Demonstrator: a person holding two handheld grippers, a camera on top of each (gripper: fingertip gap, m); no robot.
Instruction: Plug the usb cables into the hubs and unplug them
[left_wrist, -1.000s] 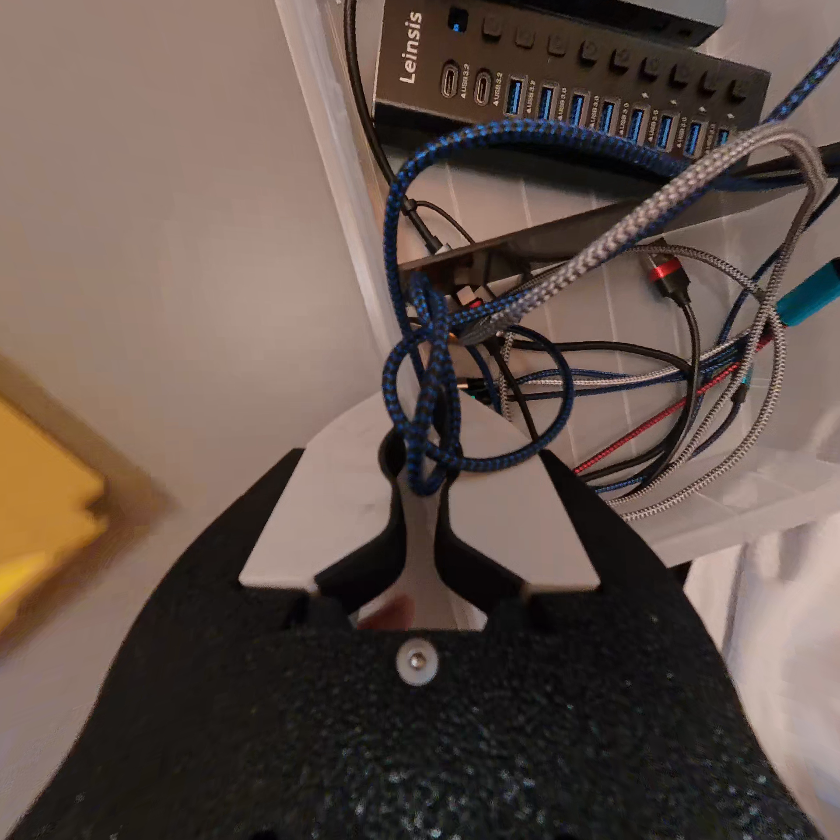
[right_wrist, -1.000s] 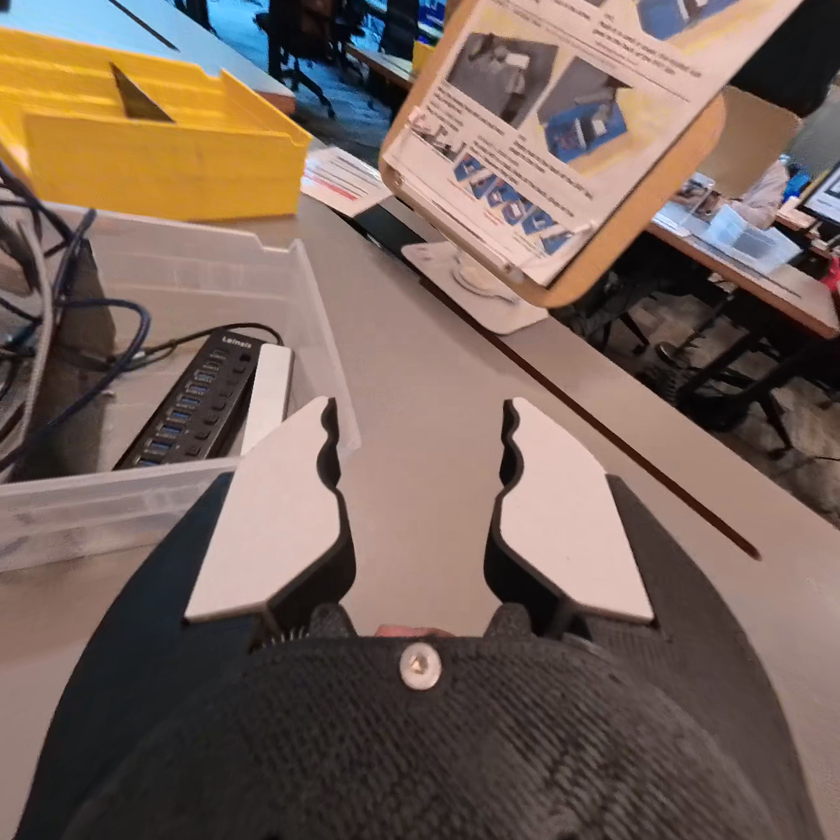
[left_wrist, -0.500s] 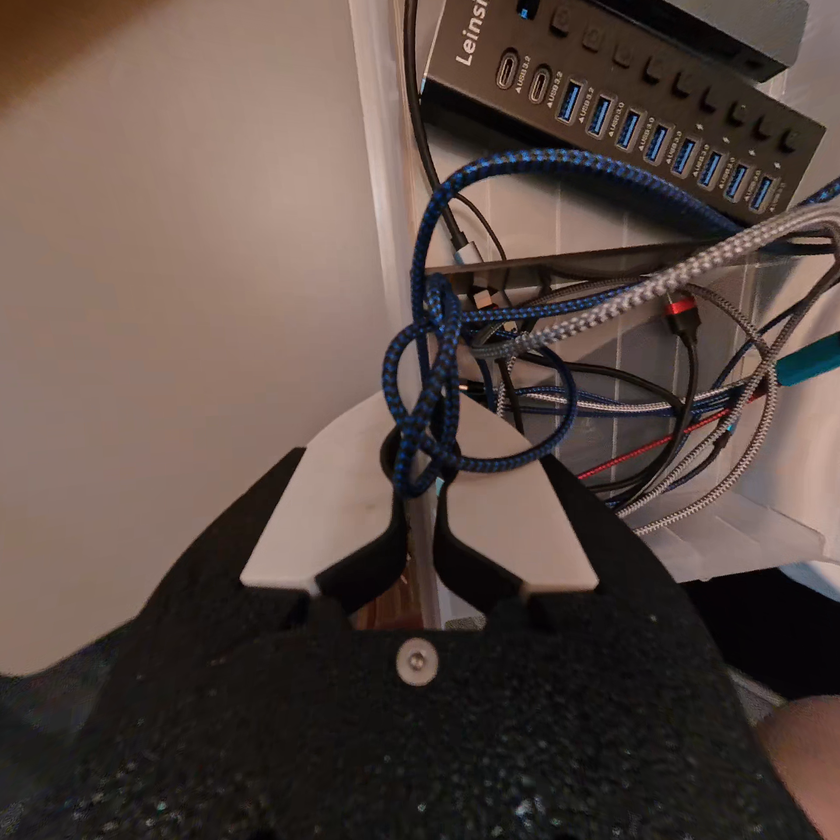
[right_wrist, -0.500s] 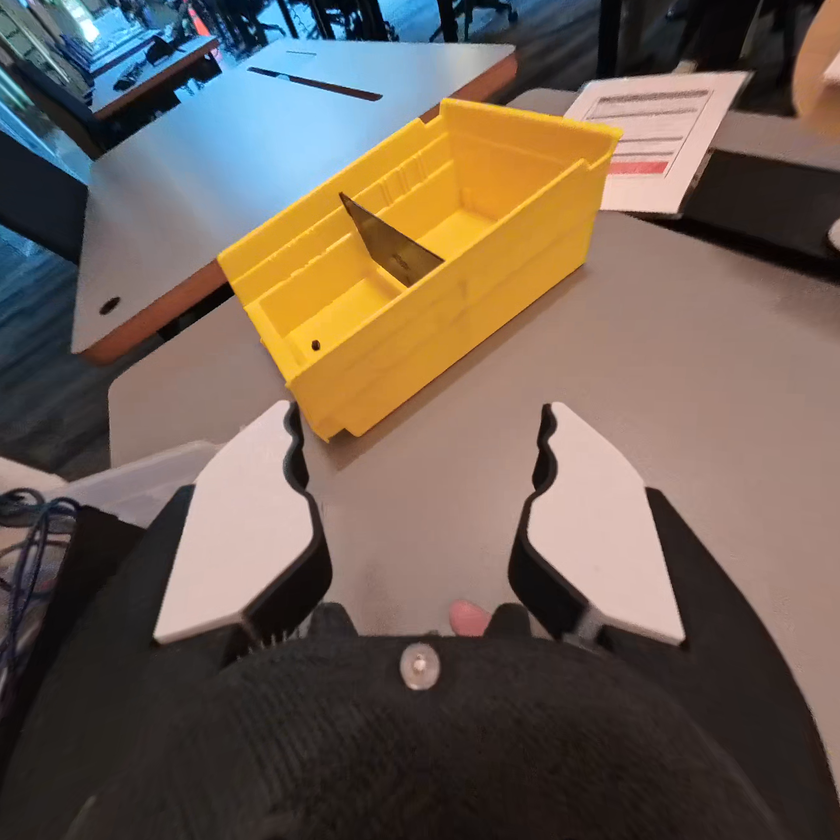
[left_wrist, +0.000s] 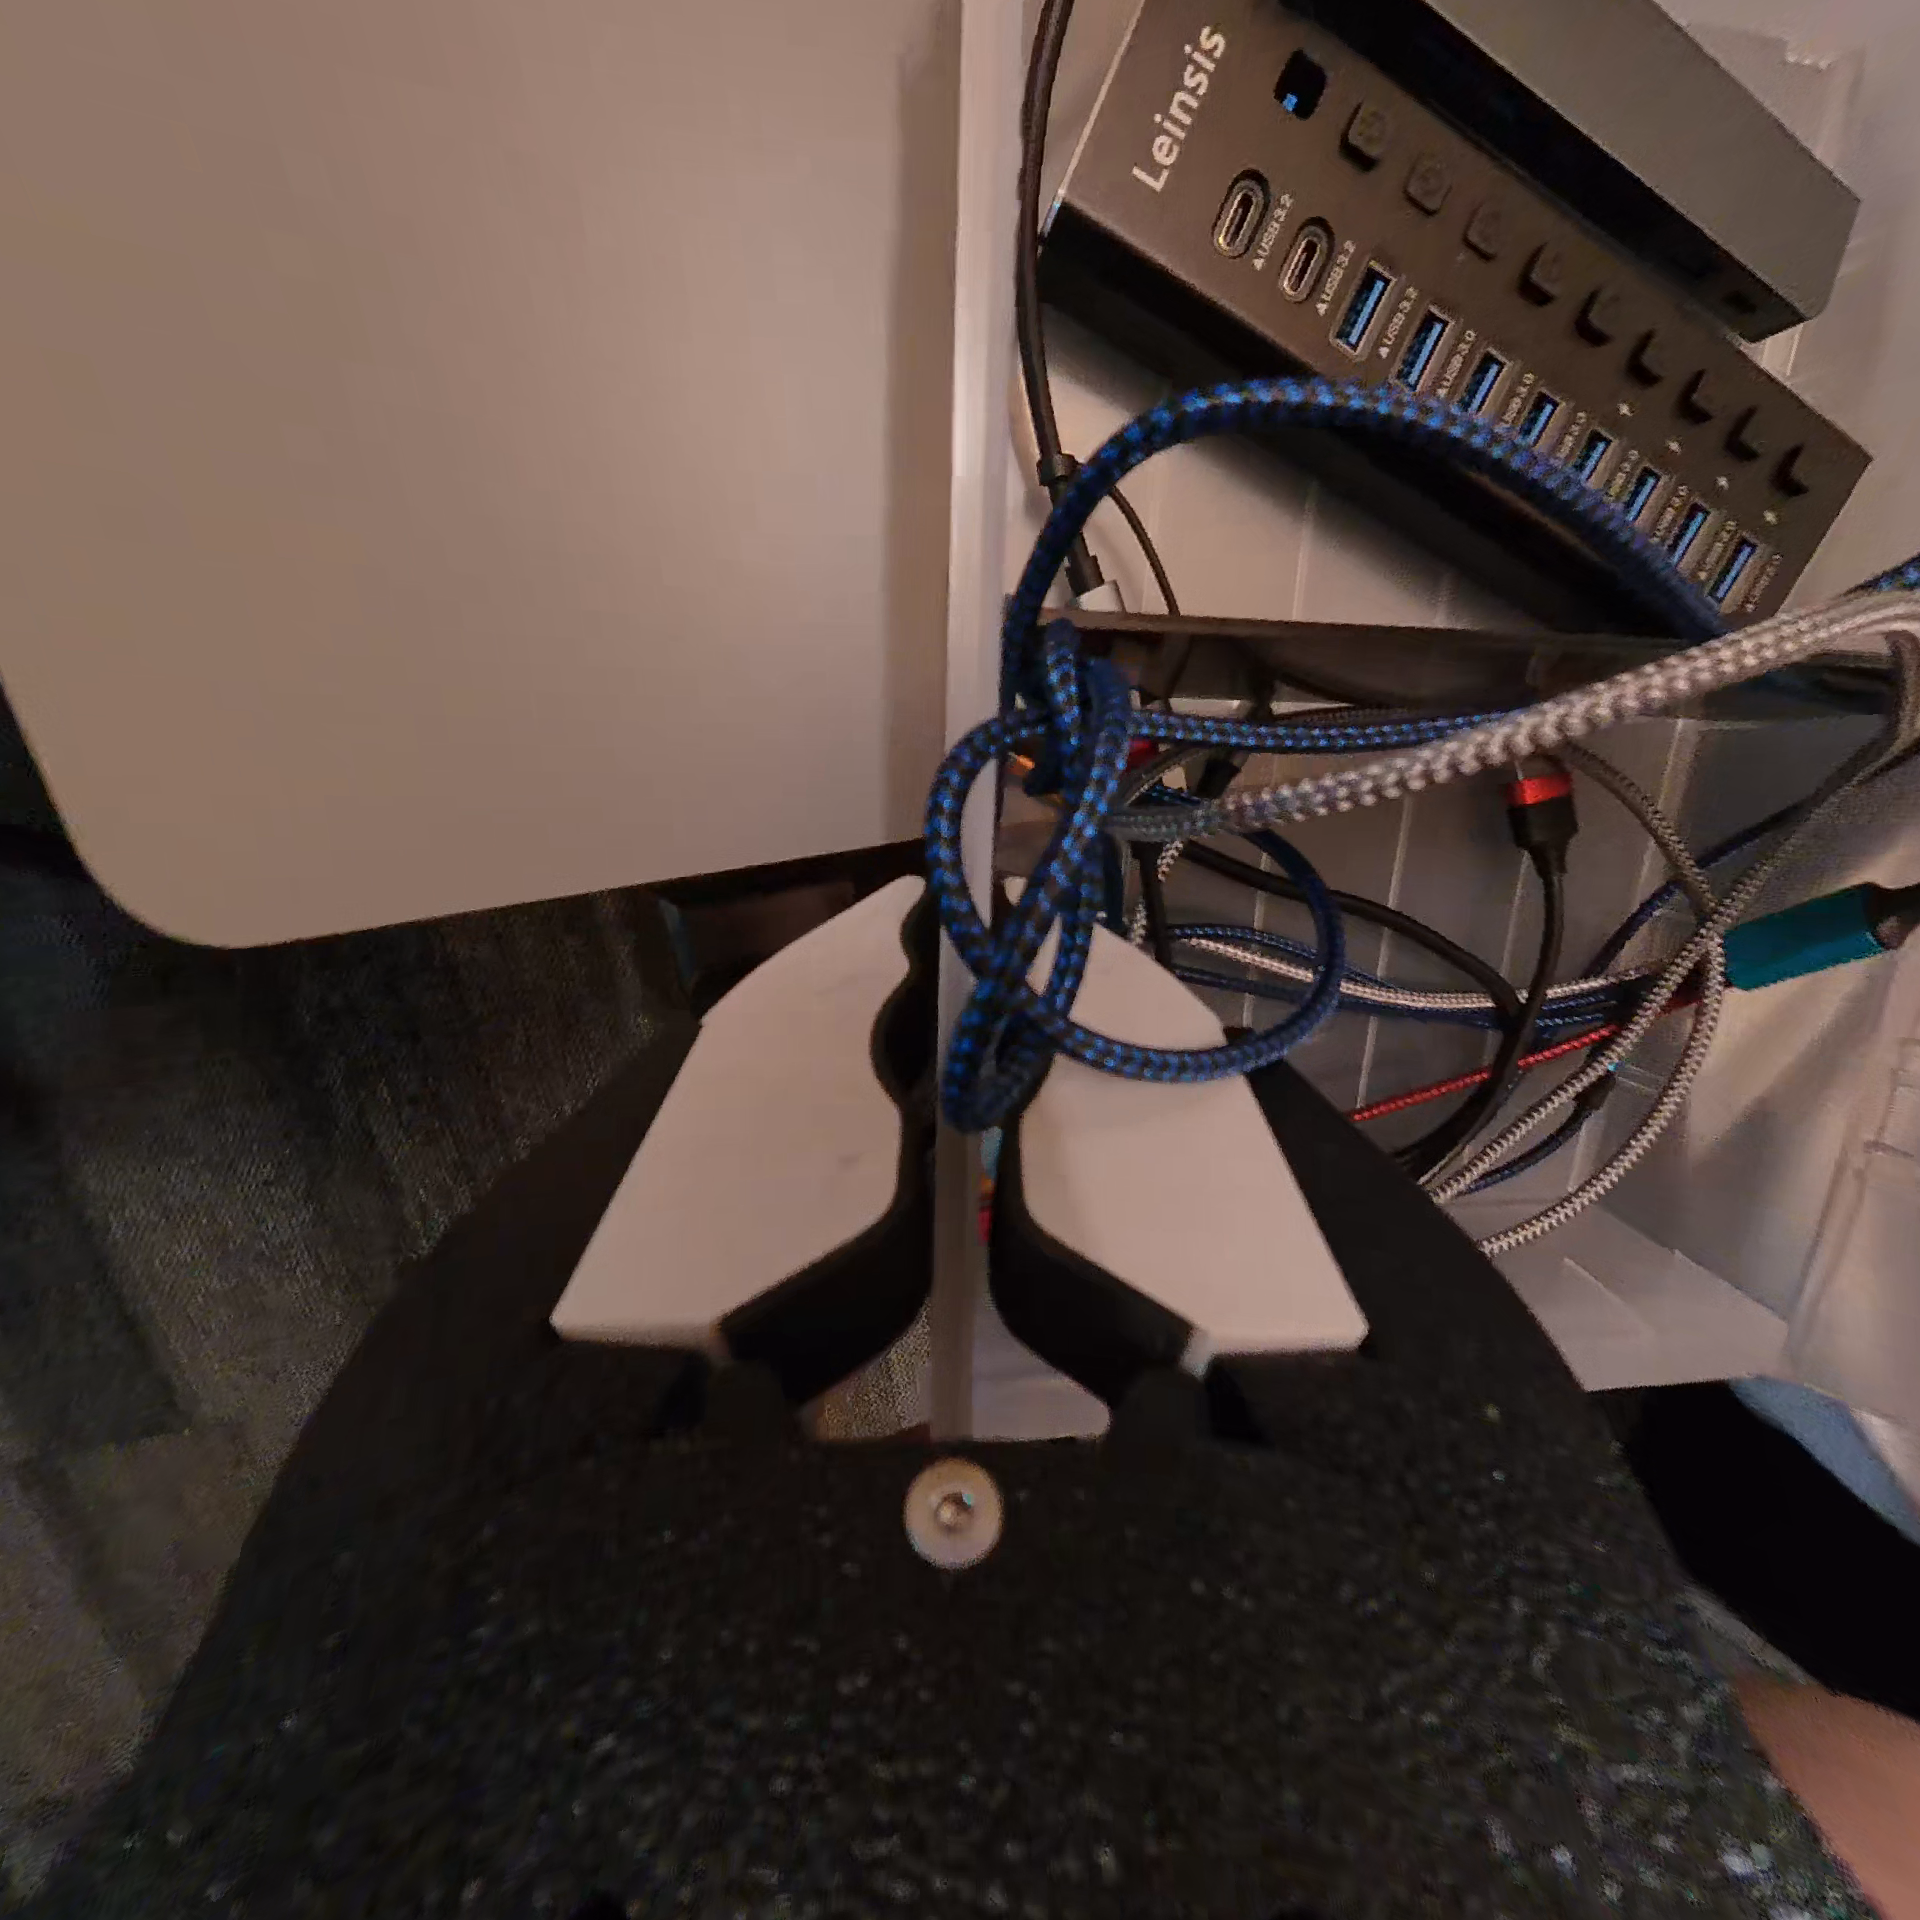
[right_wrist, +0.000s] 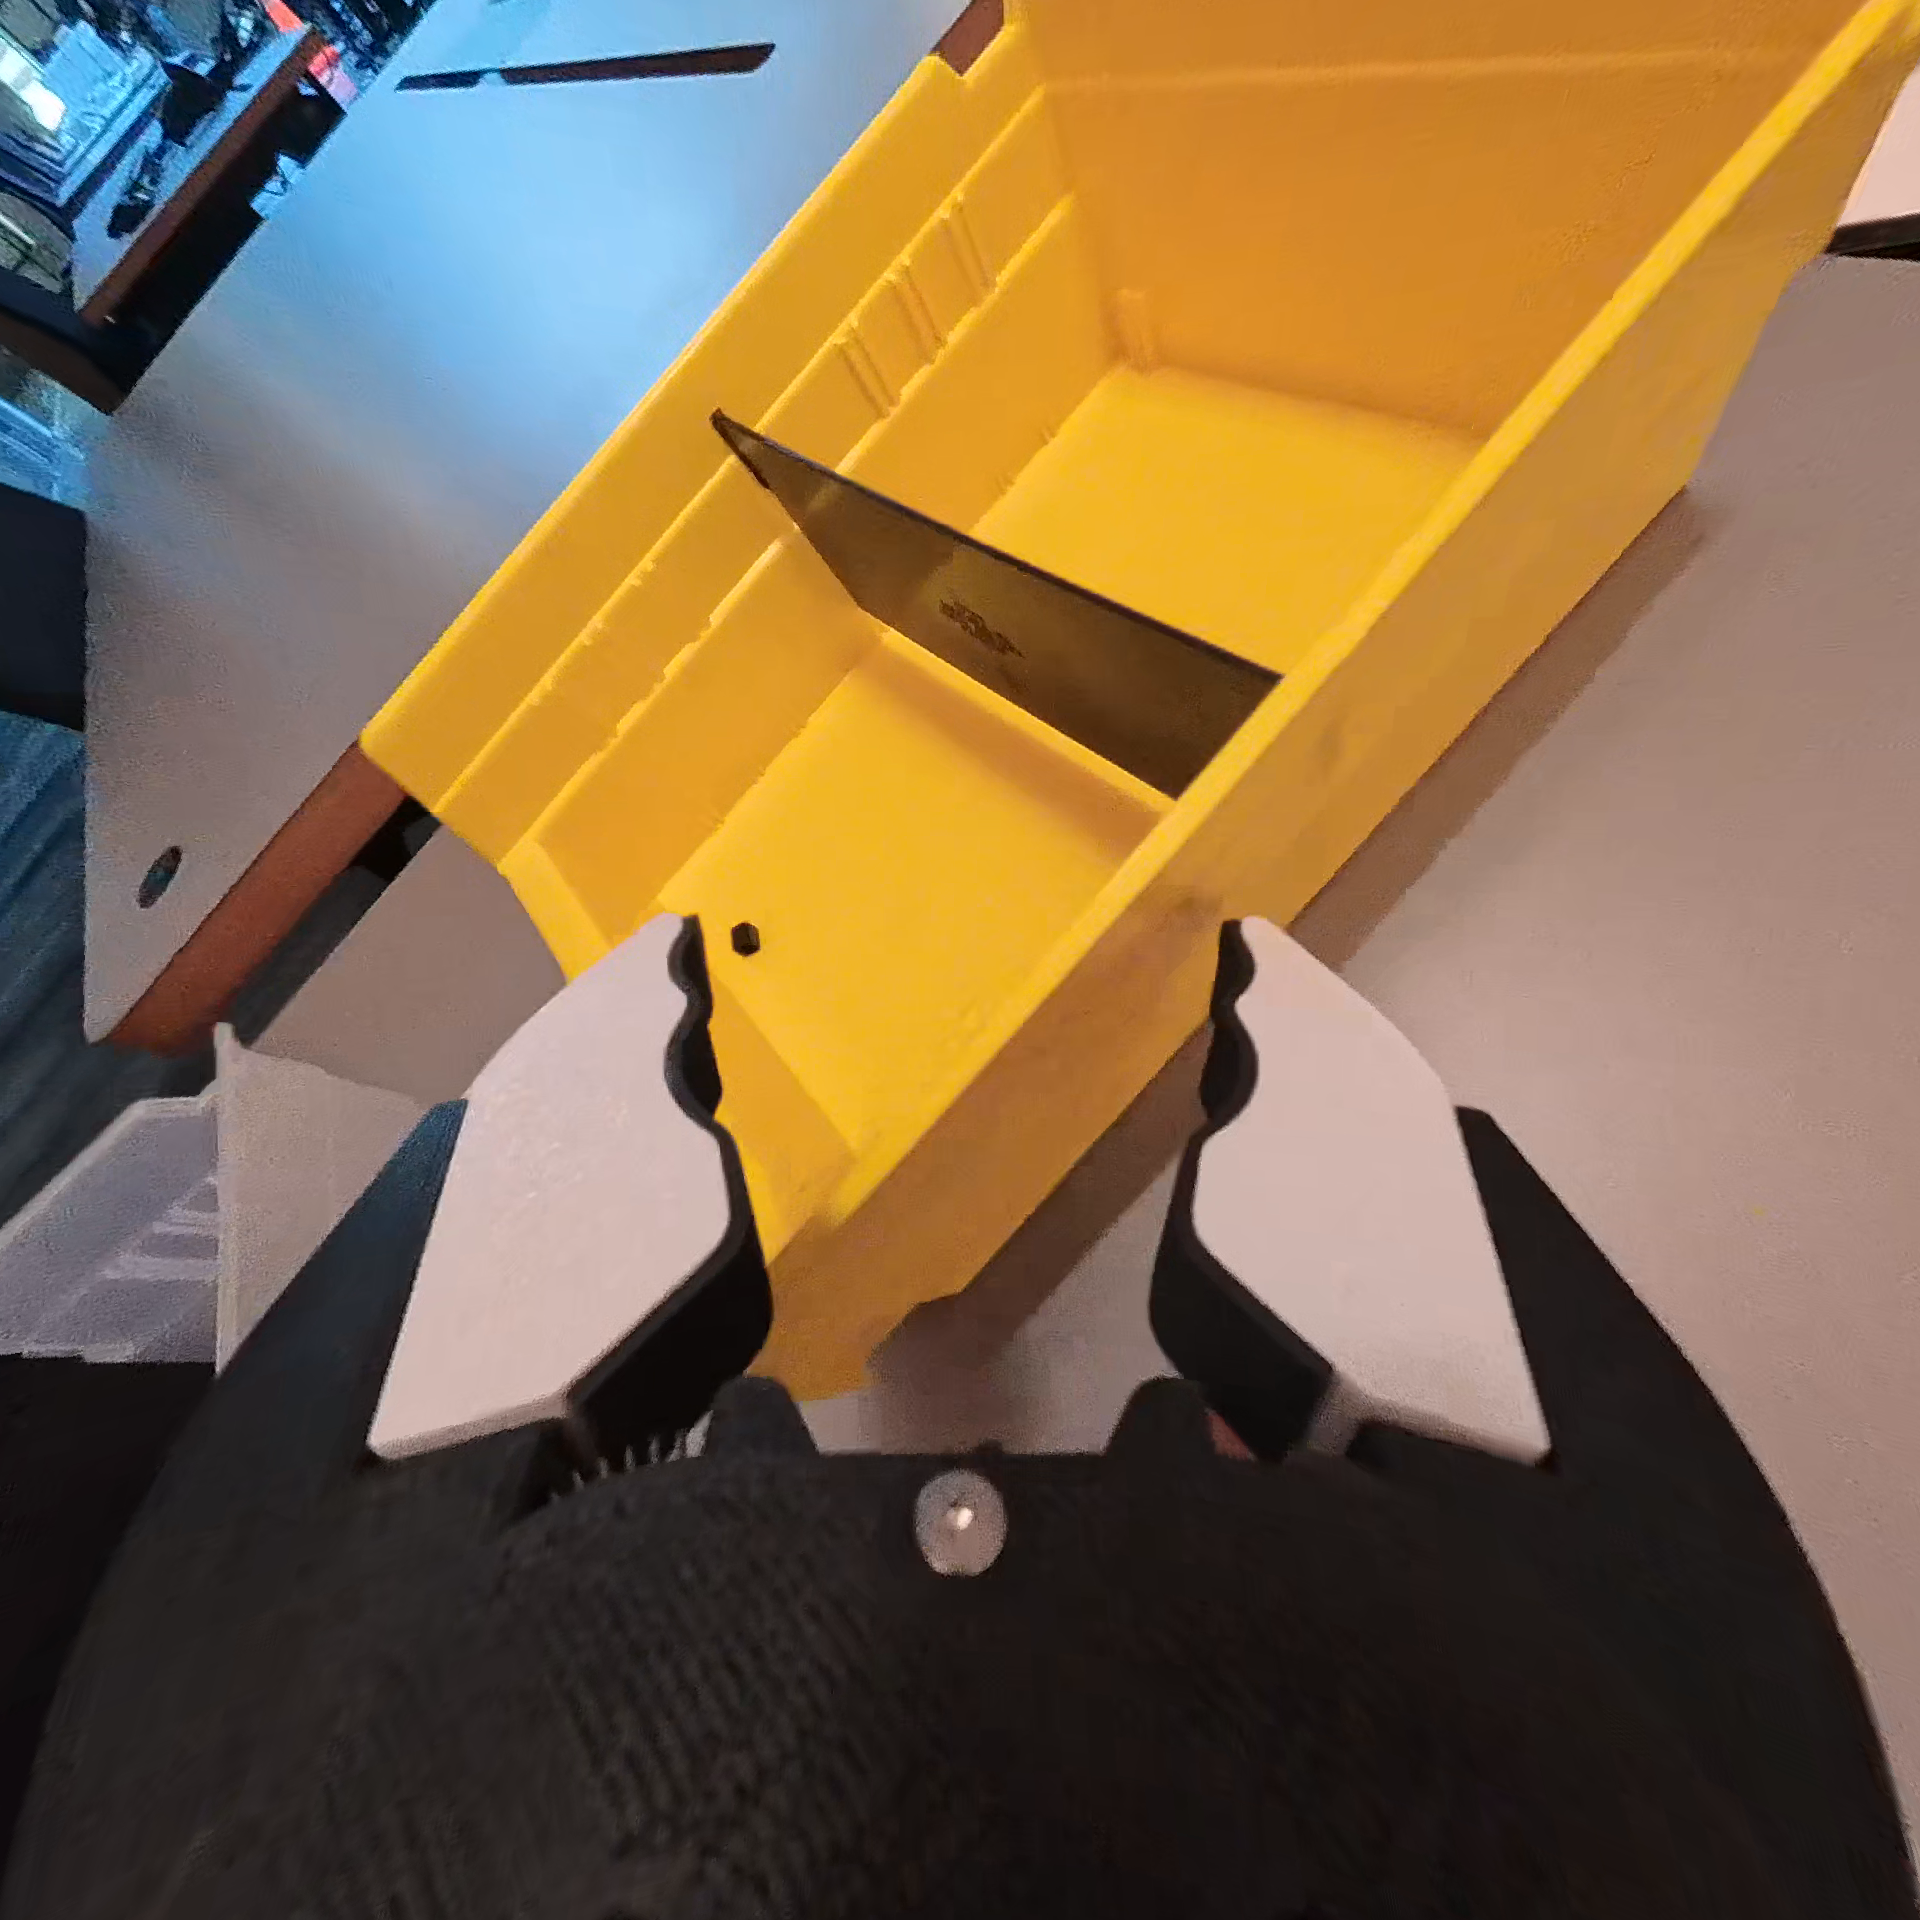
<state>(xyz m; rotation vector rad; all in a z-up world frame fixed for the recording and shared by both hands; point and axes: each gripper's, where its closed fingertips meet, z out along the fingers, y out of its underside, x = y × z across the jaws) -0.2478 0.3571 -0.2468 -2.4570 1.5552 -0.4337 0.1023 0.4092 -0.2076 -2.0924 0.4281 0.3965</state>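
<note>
partly, left tongs (left_wrist: 961, 997) hide blue cable (left_wrist: 1049, 935).

Tangled cables (left_wrist: 1299, 831) across the black hub (left_wrist: 1507, 343); bare grey tabletop (right_wrist: 1610, 831) beside the yellow bin (right_wrist: 1039, 675).

Grey table (right_wrist: 1610, 831) carrying yellow bin (right_wrist: 1299, 779) and clear plastic tray (left_wrist: 977, 520), well apart; second table (right_wrist: 312, 436) behind, separate.

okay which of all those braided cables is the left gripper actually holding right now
The blue-and-black braided cable. Its knotted loop sits pinched between the left gripper fingers, while the grey-and-white braided cable and the red one lie untouched in the clear bin.
</note>
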